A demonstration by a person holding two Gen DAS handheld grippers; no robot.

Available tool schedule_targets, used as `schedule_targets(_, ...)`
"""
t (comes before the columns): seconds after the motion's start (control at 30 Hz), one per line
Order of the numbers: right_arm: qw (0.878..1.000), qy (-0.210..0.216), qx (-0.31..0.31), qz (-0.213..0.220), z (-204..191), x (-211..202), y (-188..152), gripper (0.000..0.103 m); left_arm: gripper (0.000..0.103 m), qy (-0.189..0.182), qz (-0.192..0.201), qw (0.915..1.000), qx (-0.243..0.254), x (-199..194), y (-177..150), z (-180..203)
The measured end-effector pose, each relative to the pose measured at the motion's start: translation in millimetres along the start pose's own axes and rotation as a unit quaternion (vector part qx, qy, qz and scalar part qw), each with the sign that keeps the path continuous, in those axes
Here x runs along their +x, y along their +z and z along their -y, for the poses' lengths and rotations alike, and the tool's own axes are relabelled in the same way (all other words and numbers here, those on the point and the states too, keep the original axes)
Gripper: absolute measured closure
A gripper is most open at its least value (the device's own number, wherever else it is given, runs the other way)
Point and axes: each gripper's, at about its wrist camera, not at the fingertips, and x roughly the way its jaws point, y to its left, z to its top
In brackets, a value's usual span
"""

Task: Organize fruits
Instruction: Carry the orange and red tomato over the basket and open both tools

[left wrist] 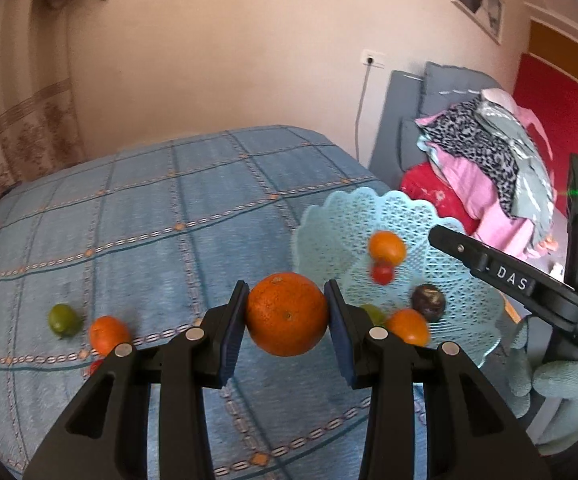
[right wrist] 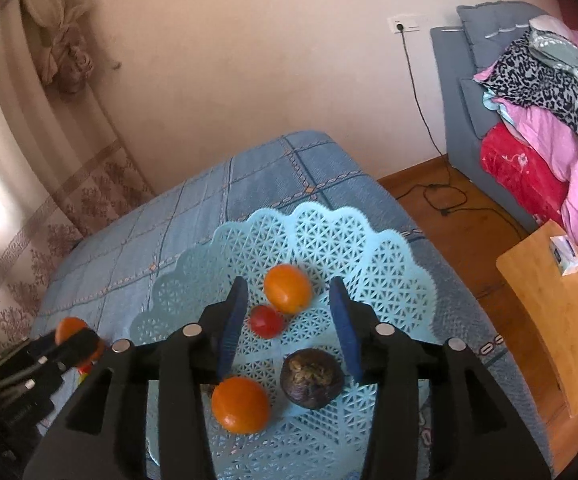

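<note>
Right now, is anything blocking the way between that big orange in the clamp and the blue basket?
The right gripper hangs over the basket on its far right side. The large orange, clamped in the left gripper, faces the basket's near left rim, where only bare tablecloth lies between. Nothing visible blocks that path.

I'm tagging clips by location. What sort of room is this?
Probably a bedroom or living room at home: a blue checked cover bearing a fruit basket, a grey sofa piled with folded bedding, and a tied-back curtain.
</note>
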Motion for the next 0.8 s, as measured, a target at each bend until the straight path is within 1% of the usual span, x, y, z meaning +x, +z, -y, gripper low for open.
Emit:
schedule_targets(0.1,1.0,0.001,0.008,0.005,3,-4,2,0.051,0.064,-0.006,-0.002,0.9999,0.01,5,2,9)
schedule_targets(0.2,1.0,0.002,0.013,0.011,4,-8,3,0.043,0.064,-0.014,-0.008,0.9998,0.014,11,5,14)
schedule_targets(0.53,1.0,-0.002,0.023,0.014,9,-9,4,0.04,0.063,-0.043,-0.013,0.9984,0.034,25,9,34)
schedule_targets(0.57,1.0,-0.003,0.024,0.015,9,-9,5,0.039,0.052,-0.05,-0.014,0.9981,0.034,25,9,35)
schedule_targets(0.6,1.0,-0.003,0.024,0.015,9,-10,5,0.039,0.031,-0.051,-0.011,0.9981,0.033,24,9,35)
schedule_targets(0.63,1.0,-0.002,0.025,0.016,9,-10,5,0.038,0.026,-0.048,0.005,0.9983,0.032,20,8,35)
schedule_targets(0.67,1.0,-0.002,0.026,0.017,9,-10,5,0.038,0.024,-0.044,0.014,0.9983,0.034,17,9,35)
schedule_targets(0.73,0.999,-0.001,0.026,0.019,9,-11,4,0.035,0.023,-0.041,0.017,0.9984,0.034,15,10,32)
schedule_targets(0.8,0.999,-0.001,0.025,0.022,8,-13,4,0.035,0.018,-0.037,0.019,0.9988,0.025,13,10,26)
